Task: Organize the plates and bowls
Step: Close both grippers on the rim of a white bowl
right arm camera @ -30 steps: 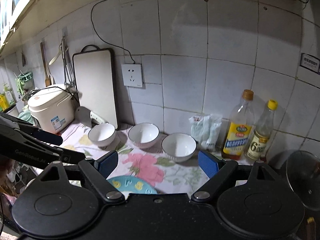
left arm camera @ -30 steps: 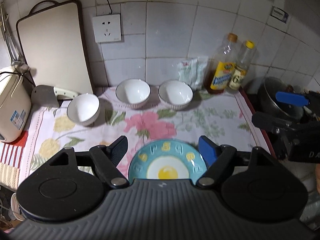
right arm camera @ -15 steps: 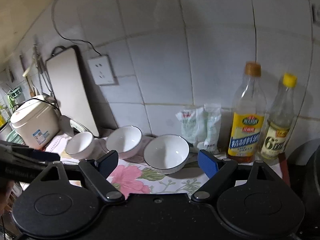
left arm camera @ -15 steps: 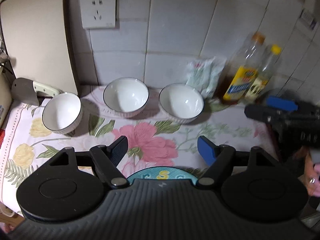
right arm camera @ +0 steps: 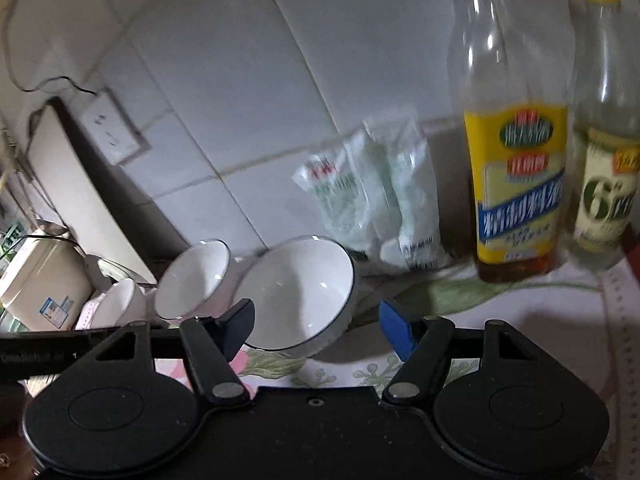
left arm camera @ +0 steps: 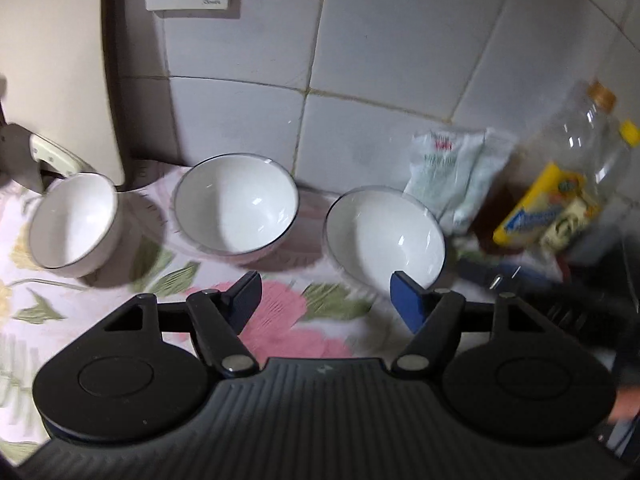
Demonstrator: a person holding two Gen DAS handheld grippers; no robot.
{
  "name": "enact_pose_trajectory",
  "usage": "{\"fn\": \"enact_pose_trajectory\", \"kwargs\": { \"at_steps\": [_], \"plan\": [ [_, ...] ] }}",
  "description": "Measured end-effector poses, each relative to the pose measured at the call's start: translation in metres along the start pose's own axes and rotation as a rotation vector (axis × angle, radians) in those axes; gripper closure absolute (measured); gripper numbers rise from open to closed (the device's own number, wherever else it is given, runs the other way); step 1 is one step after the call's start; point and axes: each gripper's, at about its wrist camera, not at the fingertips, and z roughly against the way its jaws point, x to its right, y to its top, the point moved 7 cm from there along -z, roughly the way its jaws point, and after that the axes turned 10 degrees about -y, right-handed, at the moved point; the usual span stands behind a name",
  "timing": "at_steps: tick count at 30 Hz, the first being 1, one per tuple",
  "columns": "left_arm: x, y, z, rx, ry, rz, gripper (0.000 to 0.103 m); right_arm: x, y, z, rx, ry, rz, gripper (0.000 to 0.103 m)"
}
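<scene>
Now both tongs are closing with nothing clamped: the left tongs (left arm camera: 326, 300) hover over the floral desk (left arm camera: 280, 332), the right tongs (right arm camera: 316, 326) frame the nearest bowl (right arm camera: 296, 292). Three white, dark-rimmed bowls (left arm camera: 236, 204) sit at twelve o'clock, bottles (right arm camera: 516, 184) at two.

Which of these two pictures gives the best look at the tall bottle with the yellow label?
The right wrist view: the tall clear bottle with the yellow label stands upright and near, from cap to the amber liquid at its base, label print visible. In the left wrist view the bottle sits blurred at the right edge, leaning from lens distortion.
</scene>
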Motion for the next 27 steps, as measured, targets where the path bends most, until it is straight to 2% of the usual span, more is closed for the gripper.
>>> {"fn": "enact_pose_trajectory", "kwargs": {
  "at_steps": [4, 5, 9, 12, 14, 15, 16, 21, 27],
  "plan": [
    [-0.003, 0.004, -0.032, -0.007, 0.002, 0.067, 0.035, 0.003, -0.002, -0.025, -0.064, 0.004, -0.015, 0.03],
    [-0.005, 0.004, -0.039, -0.014, 0.013, 0.084, 0.042, 0.004, -0.002, -0.031, -0.082, 0.009, -0.026, 0.031],
    [-0.017, -0.002, -0.06, -0.027, 0.008, 0.187, 0.048, 0.007, -0.005, -0.051, -0.14, 0.012, -0.072, 0.041],
    [-0.018, -0.006, -0.073, -0.06, 0.015, 0.187, 0.063, 0.011, -0.006, -0.062, -0.166, 0.002, -0.12, 0.051],
    [-0.016, -0.008, -0.079, -0.069, 0.011, 0.183, 0.081, 0.014, -0.007, -0.069, -0.201, 0.009, -0.169, 0.063],
    [-0.015, -0.008, -0.08, -0.071, -0.004, 0.197, 0.086, 0.015, -0.007, -0.072, -0.221, 0.02, -0.183, 0.073],
    [-0.012, -0.007, -0.079, -0.066, -0.014, 0.212, 0.088, 0.015, -0.008, -0.074, -0.239, 0.031, -0.194, 0.074],
    [-0.006, -0.009, -0.081, -0.09, 0.028, 0.168, 0.088, 0.014, -0.004, -0.077, -0.277, 0.014, -0.206, 0.076],
    [-0.009, -0.009, -0.086, -0.092, 0.038, 0.183, 0.087, 0.01, -0.006, -0.087, -0.319, -0.029, -0.197, 0.078]
  ]
}}
